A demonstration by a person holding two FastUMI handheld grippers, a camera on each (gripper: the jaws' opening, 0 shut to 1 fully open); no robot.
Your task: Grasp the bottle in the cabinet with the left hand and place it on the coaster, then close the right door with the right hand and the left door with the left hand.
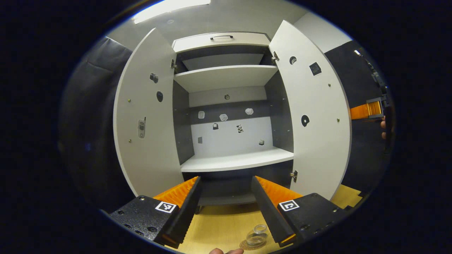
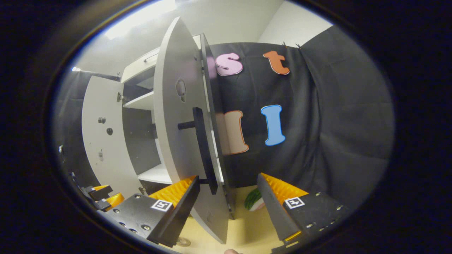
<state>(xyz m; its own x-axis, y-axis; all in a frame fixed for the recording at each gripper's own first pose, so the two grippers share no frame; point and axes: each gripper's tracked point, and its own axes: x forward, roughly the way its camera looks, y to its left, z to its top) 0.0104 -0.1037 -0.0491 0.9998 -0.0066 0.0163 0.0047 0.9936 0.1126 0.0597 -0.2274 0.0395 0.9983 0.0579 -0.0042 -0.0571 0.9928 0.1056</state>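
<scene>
Bottle (image 1: 257, 236) already out of the cabinet (image 1: 226, 116) — a small clear one, standing on the coaster (image 1: 251, 245) on the table (image 1: 219, 225), at about 6 o'clock in the left gripper view, just inside the left gripper (image 1: 226, 208), whose jaws stand wide and empty. Shelves bare. Both doors open: left door (image 1: 146, 116) at 9 o'clock, right door (image 1: 314, 116) at 3. Right gripper (image 2: 226, 208) — wide, holding nothing — straddles the right door's edge near its dark handle (image 2: 203, 148). Door closing, I judge, remains.
</scene>
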